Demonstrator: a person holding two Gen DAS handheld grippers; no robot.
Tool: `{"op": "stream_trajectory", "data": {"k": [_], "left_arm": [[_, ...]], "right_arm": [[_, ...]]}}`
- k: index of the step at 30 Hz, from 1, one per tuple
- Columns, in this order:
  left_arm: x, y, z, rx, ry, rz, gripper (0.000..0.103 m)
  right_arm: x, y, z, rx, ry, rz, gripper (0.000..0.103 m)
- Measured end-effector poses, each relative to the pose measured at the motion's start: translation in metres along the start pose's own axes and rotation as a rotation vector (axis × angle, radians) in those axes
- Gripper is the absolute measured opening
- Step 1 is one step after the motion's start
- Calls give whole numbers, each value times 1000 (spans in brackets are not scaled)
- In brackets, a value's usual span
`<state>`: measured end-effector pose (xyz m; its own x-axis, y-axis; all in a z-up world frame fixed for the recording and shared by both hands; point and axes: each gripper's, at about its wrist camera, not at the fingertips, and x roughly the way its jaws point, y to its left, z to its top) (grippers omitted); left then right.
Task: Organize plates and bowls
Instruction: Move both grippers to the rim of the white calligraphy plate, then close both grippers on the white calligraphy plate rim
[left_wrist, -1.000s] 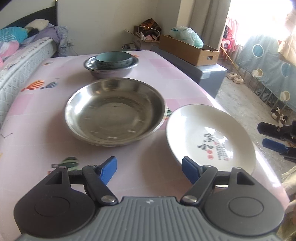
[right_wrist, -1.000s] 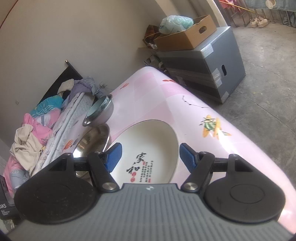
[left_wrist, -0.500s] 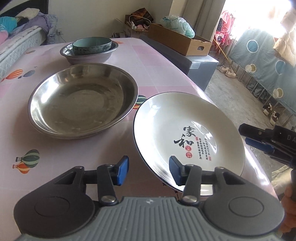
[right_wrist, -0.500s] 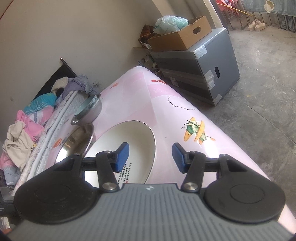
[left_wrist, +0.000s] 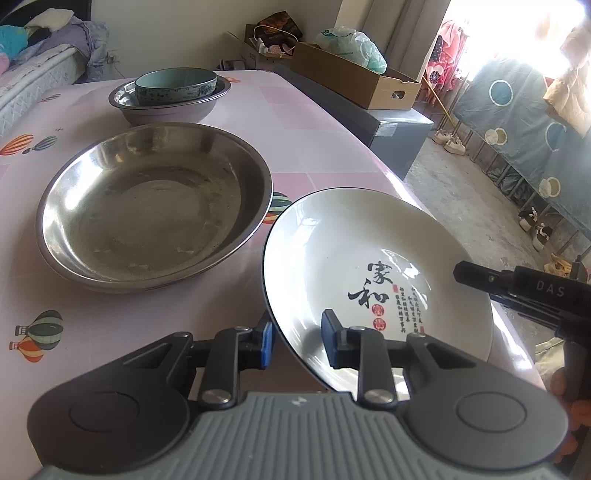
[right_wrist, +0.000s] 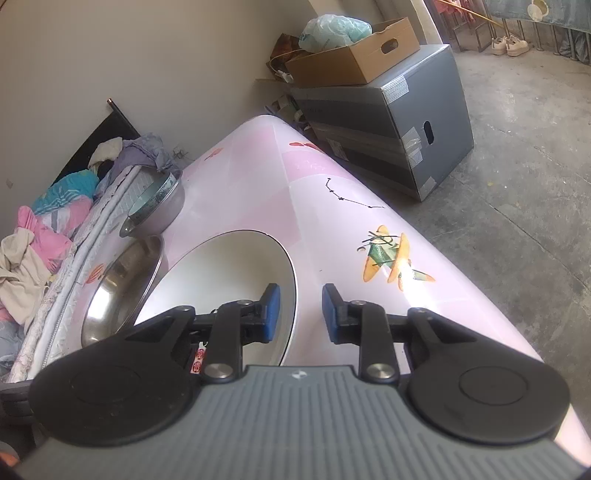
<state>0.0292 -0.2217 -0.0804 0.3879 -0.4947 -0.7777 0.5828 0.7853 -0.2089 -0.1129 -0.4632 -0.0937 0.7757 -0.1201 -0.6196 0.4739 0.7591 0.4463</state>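
— What has changed since a second ago?

— Both tongs have just been narrowing, and I've come in lower on the white plate (left_wrist: 369, 258). A second ago the left gripper (left_wrist: 297, 338) stood spread over bare cloth; now its pads straddle the plate's near rim, one outside, one inside. I cannot tell whether they bite yet. The right gripper (right_wrist: 301, 314) straddles the opposite rim, but cloth shows between rim and outer pad, so it is not pinching.

— And the surroundings?

— A table (left_wrist: 314, 129) under a pink cloth printed with balloons, a bed (right_wrist: 48, 221) heaped with clothes alongside (concrete floor on the other side), a grey carton (right_wrist: 388, 122) bearing a cardboard box (left_wrist: 354, 81) with a plastic bag (left_wrist: 351, 44) in it.

— The dishes?

— The white plate lies at the table's near corner, just beside an empty steel basin (left_wrist: 155, 206). Farther back, a steel bowl (left_wrist: 166, 110) holds a teal ceramic bowl (left_wrist: 175, 83)
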Motion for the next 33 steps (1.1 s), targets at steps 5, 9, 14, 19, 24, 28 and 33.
{"op": "stream_trajectory", "data": {"k": [5, 9, 14, 19, 24, 28, 33], "left_arm": [[2, 2, 2, -10, -5, -5, 27], [0, 3, 0, -4, -8, -20, 26], [-2, 6, -2, -11, -2, -29, 26], [-7, 10, -6, -14, 9, -41, 26], [-15, 17, -13, -31, 26, -56, 26], [-24, 24, -20, -40, 33, -56, 26], [-35, 33, -29, -43, 52, -55, 26]], "right_arm": [[5, 4, 0, -17, 10, -3, 12], [7, 11, 0, -45, 16, -8, 8], [5, 12, 0, -39, 29, -8, 8], [0, 13, -4, -40, 42, -11, 10], [-7, 15, -10, -38, 62, -5, 11], [-13, 19, -19, -44, 78, 4, 12], [-17, 28, -29, -57, 90, 15, 12]]}}
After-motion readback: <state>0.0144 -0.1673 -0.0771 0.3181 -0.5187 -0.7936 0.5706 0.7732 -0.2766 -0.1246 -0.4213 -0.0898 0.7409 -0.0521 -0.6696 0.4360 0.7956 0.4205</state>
